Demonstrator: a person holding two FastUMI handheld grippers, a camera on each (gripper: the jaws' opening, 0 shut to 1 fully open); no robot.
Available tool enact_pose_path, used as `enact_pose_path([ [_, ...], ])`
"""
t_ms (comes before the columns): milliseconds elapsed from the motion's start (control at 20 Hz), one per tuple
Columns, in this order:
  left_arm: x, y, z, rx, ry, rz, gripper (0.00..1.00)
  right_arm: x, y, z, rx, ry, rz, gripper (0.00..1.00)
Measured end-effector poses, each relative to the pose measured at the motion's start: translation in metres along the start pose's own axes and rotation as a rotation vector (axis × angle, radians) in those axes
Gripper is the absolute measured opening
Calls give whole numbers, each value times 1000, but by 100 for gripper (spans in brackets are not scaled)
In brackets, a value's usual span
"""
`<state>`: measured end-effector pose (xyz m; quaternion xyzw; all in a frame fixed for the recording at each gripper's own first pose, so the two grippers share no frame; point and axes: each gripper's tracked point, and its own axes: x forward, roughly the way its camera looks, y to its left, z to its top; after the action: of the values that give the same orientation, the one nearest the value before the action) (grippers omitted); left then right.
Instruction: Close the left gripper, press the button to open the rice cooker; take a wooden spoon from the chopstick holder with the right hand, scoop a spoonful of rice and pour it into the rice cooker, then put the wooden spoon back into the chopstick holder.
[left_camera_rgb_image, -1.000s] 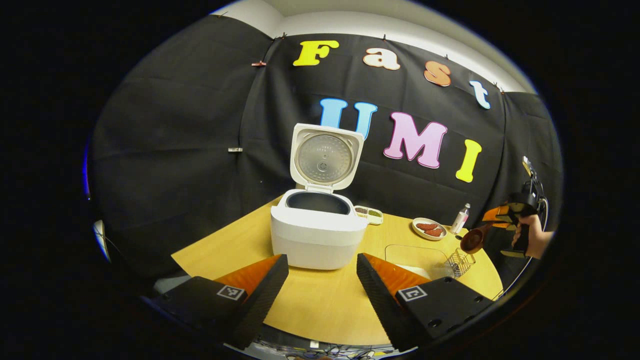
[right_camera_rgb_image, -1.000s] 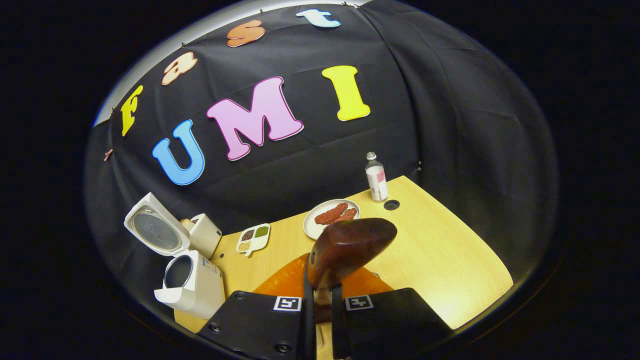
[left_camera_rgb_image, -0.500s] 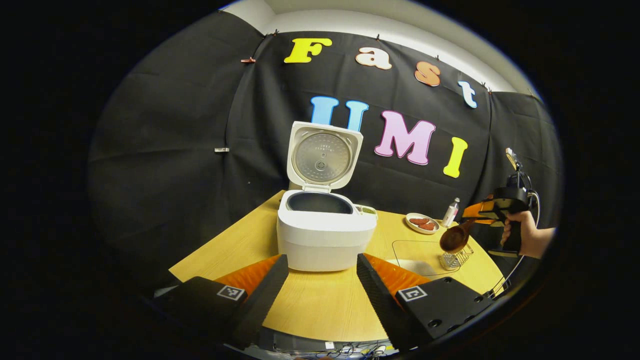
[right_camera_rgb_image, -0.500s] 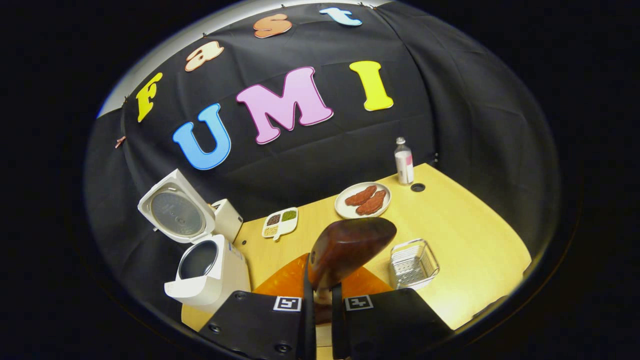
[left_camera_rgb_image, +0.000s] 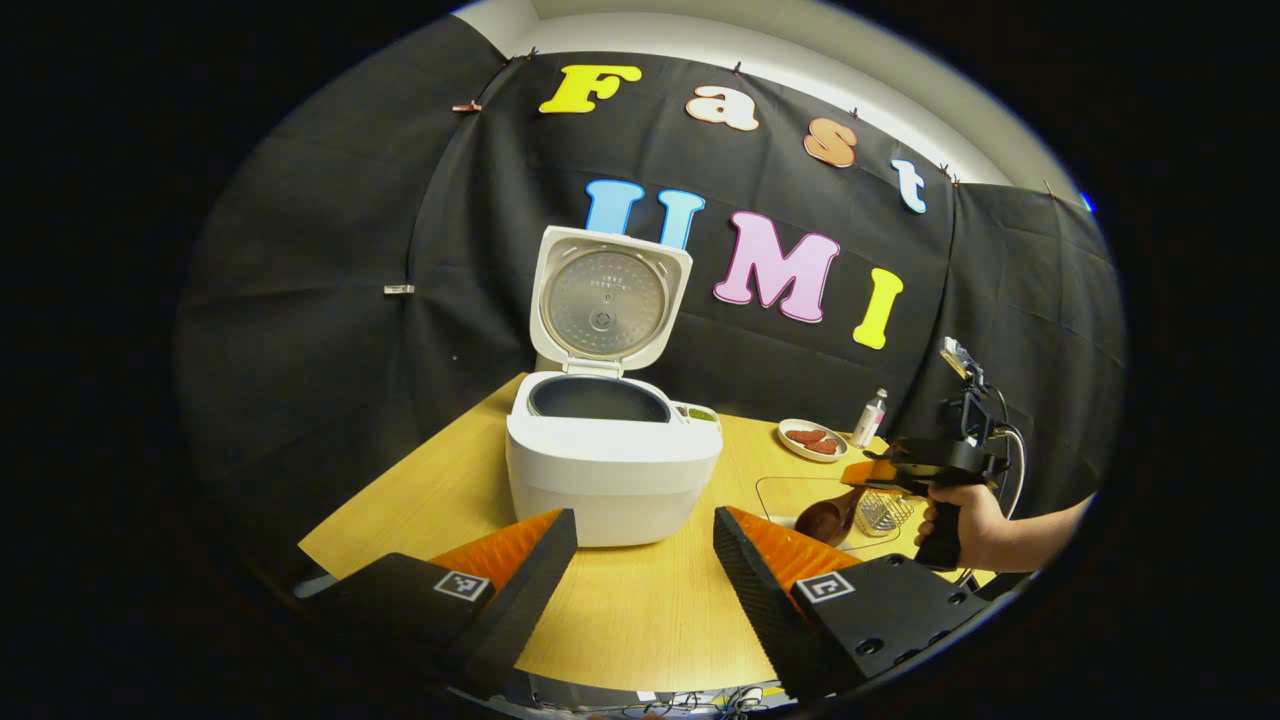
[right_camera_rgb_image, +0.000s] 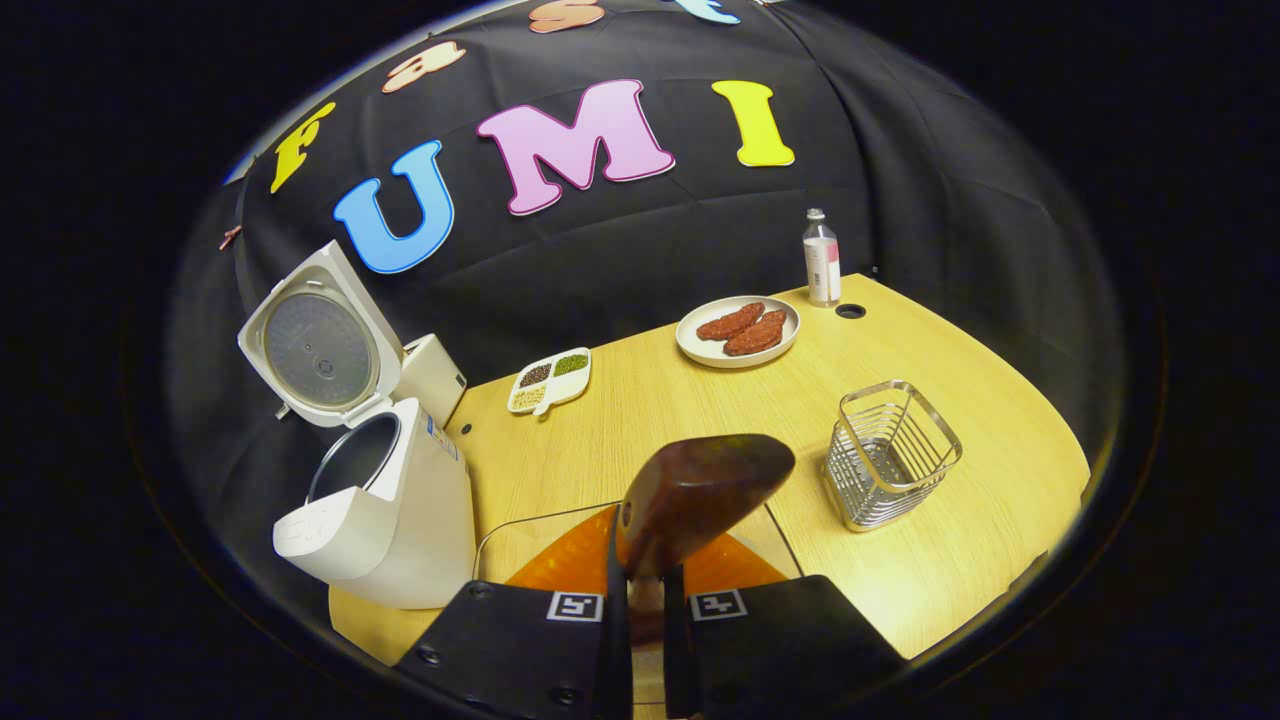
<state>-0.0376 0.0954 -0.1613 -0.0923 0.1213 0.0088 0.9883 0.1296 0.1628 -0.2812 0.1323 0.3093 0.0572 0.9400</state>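
Black gripper bodies (left_camera_rgb_image: 640, 560) with square coded tags, screws, orange inner panels, trailing cable.

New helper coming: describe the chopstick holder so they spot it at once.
Start at the white rice cooker with its lid up, then cross the wooden table rightward. The chopstick holder is the silver wire basket standing alone, nearer than the plate and bottle.
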Motion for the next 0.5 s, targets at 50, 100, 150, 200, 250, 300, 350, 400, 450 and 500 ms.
enact_pose_path([
  [50,0,2,-7,-14,12,-3,95,2,2,-5,-21,3,-5,17],
  [100,1,5,-15,-28,29,-3,95,3,5,-14,-34,15,-5,17],
  [150,2,8,-22,-41,45,-2,95,2,9,-23,-36,29,-4,17],
  [200,3,13,-28,-55,60,0,95,-1,12,-23,-32,20,-2,17],
  [250,4,19,-33,-72,75,7,95,-2,13,-24,-32,8,-9,17],
  [300,6,28,-35,-86,84,23,95,-7,15,-25,-19,13,-9,17],
  [350,7,37,-35,-95,83,36,95,-9,16,-27,1,19,-10,17],
  [400,7,44,-33,-99,75,46,96,-11,20,-31,24,33,-1,17],
  [450,8,51,-33,-89,71,63,96,-13,25,-35,40,45,9,17],
  [500,11,60,-36,-70,79,86,95,-16,30,-38,37,55,23,17],
])
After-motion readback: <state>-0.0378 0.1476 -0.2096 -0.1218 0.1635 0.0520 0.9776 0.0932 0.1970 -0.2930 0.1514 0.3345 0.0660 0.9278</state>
